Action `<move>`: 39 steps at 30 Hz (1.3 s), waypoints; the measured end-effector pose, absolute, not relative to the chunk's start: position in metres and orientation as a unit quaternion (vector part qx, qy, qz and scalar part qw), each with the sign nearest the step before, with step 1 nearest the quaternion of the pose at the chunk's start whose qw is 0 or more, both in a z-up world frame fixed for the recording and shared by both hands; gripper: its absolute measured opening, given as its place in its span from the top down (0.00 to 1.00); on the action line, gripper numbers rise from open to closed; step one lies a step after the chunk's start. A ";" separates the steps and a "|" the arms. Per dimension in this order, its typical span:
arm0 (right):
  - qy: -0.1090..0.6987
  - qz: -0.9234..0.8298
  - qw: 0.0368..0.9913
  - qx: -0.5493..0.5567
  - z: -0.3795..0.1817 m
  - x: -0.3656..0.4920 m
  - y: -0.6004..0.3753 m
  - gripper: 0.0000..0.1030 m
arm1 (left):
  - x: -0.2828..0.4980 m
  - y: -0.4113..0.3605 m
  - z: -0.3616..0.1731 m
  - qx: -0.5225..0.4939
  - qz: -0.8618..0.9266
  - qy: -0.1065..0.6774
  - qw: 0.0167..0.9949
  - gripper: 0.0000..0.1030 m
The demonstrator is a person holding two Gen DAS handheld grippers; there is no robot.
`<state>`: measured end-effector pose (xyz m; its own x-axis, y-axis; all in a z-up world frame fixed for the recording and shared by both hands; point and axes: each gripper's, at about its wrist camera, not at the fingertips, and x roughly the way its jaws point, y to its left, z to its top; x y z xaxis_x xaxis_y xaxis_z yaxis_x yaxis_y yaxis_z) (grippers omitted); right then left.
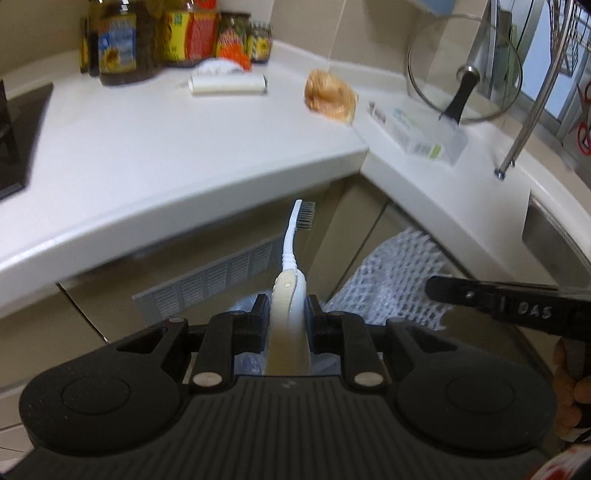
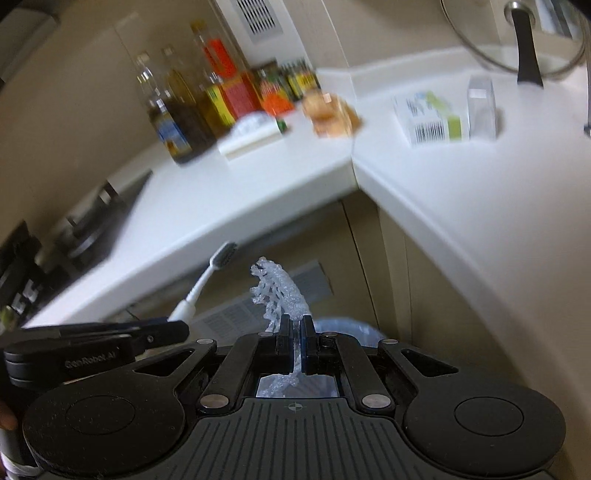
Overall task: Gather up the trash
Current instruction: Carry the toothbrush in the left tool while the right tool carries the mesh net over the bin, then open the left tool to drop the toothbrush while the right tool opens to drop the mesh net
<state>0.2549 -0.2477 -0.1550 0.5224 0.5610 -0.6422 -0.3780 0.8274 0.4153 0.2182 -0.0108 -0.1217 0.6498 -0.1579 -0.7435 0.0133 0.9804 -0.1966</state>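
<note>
Your left gripper [image 1: 287, 317] is clamped on the cream handle of a white toothbrush [image 1: 291, 258], whose dark bristles point away from you, in front of the counter's edge. Your right gripper [image 2: 294, 345] has its jaws pressed together on a strip of white foam netting [image 2: 279, 291], which curls upward beyond the fingertips. Both items hang in front of beige cabinet doors [image 1: 373, 229], over a bin with a pale plastic liner [image 2: 354, 330] that is mostly hidden behind the grippers.

On the white L-shaped countertop [image 1: 155, 147] above lie a crumpled brownish wrapper [image 1: 330, 94] near the inner corner, a small white-and-green carton [image 1: 413, 136] just right of it, and a white roll [image 1: 227, 84] in front of a row of oil bottles and jars [image 1: 177, 33]. A glass pot lid [image 1: 463, 70] leans against the back wall. A black hob [image 1: 18, 136] is cut off at the left edge. Labels on the bottles are too blurred to read.
</note>
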 end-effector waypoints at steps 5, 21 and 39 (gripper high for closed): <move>0.442 0.248 0.856 0.103 -0.195 0.264 -0.237 0.96 | 0.229 -0.011 -0.152 -0.088 -0.060 0.439 0.892 0.83; 0.493 0.211 0.840 0.084 -0.287 0.292 -0.220 0.96 | 0.258 -0.007 -0.238 -0.106 -0.062 0.491 0.863 0.83; 0.520 0.196 0.825 0.105 -0.316 0.305 -0.230 0.66 | 0.274 -0.018 -0.267 -0.109 -0.072 0.508 0.851 0.83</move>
